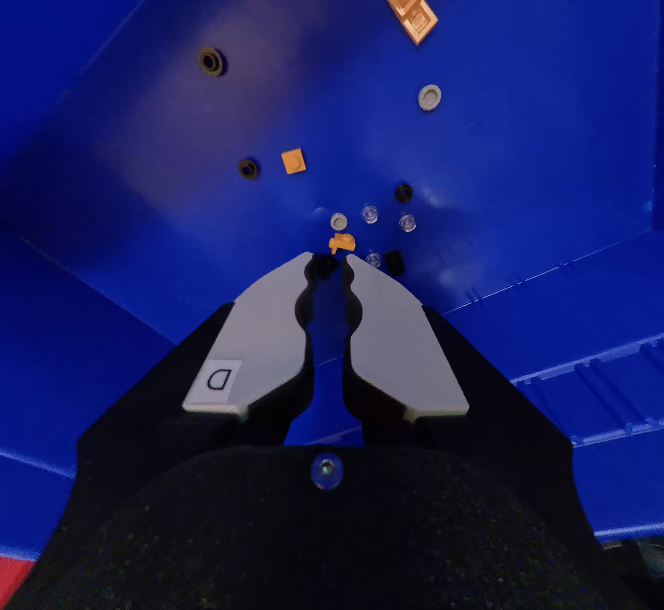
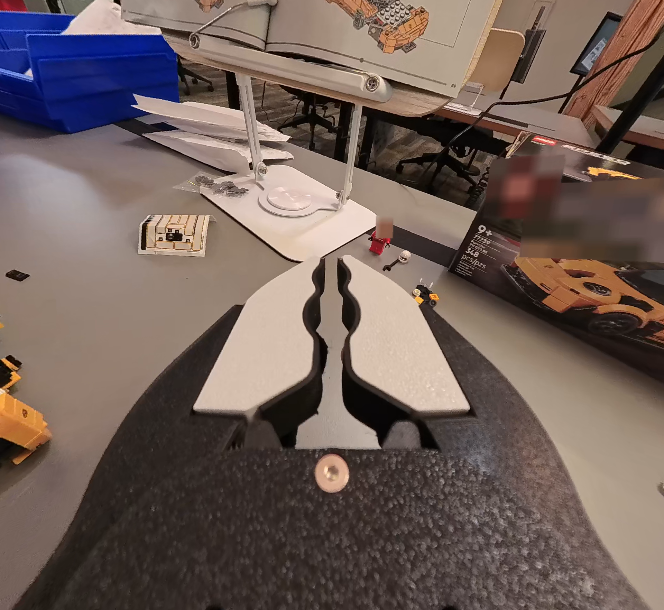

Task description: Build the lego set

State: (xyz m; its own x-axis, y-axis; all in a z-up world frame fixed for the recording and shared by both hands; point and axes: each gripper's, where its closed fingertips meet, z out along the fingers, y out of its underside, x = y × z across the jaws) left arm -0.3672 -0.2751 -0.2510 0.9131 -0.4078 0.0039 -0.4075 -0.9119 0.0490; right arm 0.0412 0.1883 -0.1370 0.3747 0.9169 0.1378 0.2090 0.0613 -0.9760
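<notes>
My left gripper (image 1: 327, 259) reaches down into a blue bin (image 1: 143, 197). Its fingertips stand narrowly apart around a small black round piece (image 1: 326, 265) on the bin floor. Just beyond lie an orange clip piece (image 1: 341, 242), a grey round stud (image 1: 338, 221) and clear round studs (image 1: 369, 214). My right gripper (image 2: 330, 260) hovers over the grey table (image 2: 90, 305), jaws nearly together and empty. The partly built orange car (image 2: 18, 420) sits at the left edge of the right wrist view. The open instruction booklet (image 2: 323, 0) rests on a white stand (image 2: 305, 222).
The bin also holds an orange square plate (image 1: 293, 161), orange slopes (image 1: 411, 7), black round pieces (image 1: 248, 168) and a larger grey stud (image 1: 429, 97). On the table are a sticker sheet (image 2: 174, 234), the set's box (image 2: 575, 287), a red minifigure (image 2: 379, 242), a small pile of pieces (image 2: 425, 292) and blue bins (image 2: 90, 79). The tips of one gripper are about 65 cm away from the tips of the other.
</notes>
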